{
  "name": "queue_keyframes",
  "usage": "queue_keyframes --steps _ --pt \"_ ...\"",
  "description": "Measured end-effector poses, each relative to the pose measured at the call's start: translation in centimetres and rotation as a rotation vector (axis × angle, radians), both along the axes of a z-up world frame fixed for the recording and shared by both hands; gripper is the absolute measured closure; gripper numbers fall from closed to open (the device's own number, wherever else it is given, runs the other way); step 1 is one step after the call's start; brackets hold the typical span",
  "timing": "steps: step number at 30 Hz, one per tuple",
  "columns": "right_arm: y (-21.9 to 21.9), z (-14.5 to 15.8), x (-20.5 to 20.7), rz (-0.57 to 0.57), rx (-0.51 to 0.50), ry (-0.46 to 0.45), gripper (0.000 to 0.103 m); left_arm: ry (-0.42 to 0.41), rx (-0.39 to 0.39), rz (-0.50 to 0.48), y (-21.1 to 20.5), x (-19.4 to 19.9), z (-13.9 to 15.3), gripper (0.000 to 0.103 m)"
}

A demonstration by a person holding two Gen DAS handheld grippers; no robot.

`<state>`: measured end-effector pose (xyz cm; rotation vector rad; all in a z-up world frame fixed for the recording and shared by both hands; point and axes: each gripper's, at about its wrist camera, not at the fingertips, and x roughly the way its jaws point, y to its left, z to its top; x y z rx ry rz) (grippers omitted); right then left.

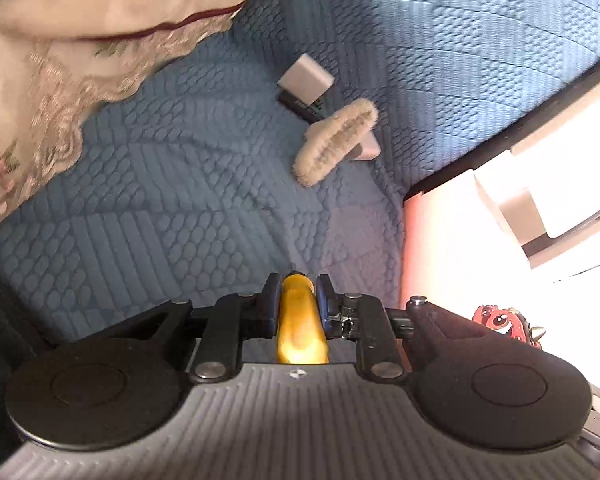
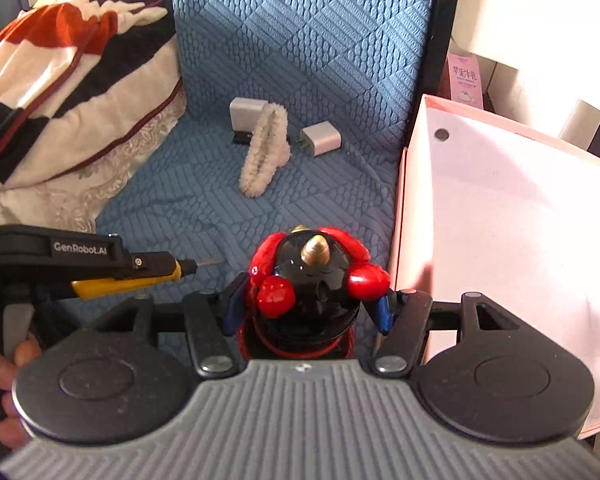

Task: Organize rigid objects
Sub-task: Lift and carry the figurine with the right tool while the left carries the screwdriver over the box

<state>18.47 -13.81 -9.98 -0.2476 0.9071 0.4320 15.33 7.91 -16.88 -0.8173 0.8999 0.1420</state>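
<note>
On the blue quilted bedspread [image 2: 312,60] two handheld grippers hover side by side, each already carrying something. The left gripper [image 1: 299,286] has its blue-padded fingers pinched onto a yellow-handled screwdriver [image 1: 300,320]; from the right wrist view the same tool [image 2: 140,276] points sideways, its dark collar and thin metal tip sticking out past the fingers just above the bedspread. A bare hand [image 2: 8,364] grips that gripper's handle at the lower left.

The right gripper [image 2: 306,304] is clamped around a glossy black and red toy figure with a gold cone horn on top [image 2: 312,280]. Its blue pads press against the toy's sides below the red rounded arms. The left wrist view catches a piece of this toy [image 1: 500,322] at the right edge, in strong light.

Farther up the bed lies a fluffy beige hair clip [image 2: 264,148], long and narrow, propped against a small white charger block [image 2: 249,114] that rests on a thin black object. Just to the right of the clip, near but apart, sits a second white plug adapter [image 2: 321,138].

A large open pale pink box [image 2: 500,216] stands just beside the bed at the right, next to the right gripper. A striped red, black and white blanket with lace trim [image 2: 68,64] is heaped on the left.
</note>
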Motion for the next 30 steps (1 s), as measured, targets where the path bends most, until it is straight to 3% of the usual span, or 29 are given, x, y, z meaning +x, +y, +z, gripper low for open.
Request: queue_keyframes --steps 12,23,30 --pt "-2.7 3.9 1.7 -0.018 0.025 -0.045 0.040 -0.078 0.045 -0.037 -3.2 2.8 5.7 0.082" --pt "-5.9 9.9 4.1 -0.053 0.063 -0.152 0.040 -0.220 0.092 -0.118 -7.5 6.9 12.7 0.082" --pt "-9.0 12.2 4.5 -0.080 0.081 -0.201 0.040 -0.271 0.104 -0.156 -10.3 8.5 15.5 0.082"
